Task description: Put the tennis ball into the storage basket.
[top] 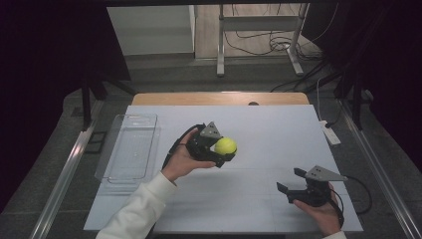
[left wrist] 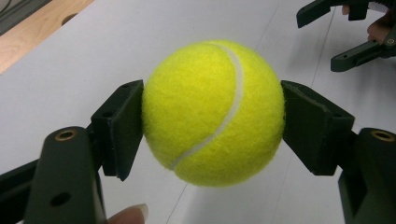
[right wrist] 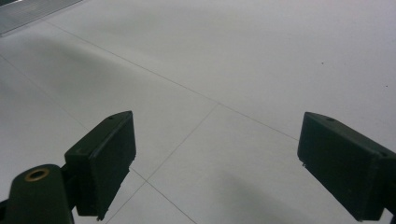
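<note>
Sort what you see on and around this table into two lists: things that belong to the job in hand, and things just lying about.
In the job:
- tennis ball, clamped in the left gripper
- left gripper
- clear plastic tray, possibly, standing empty beside it

Lying about:
- right gripper, idle, fingers apart
- white power strip at the table's edge
- cables on the floor
</note>
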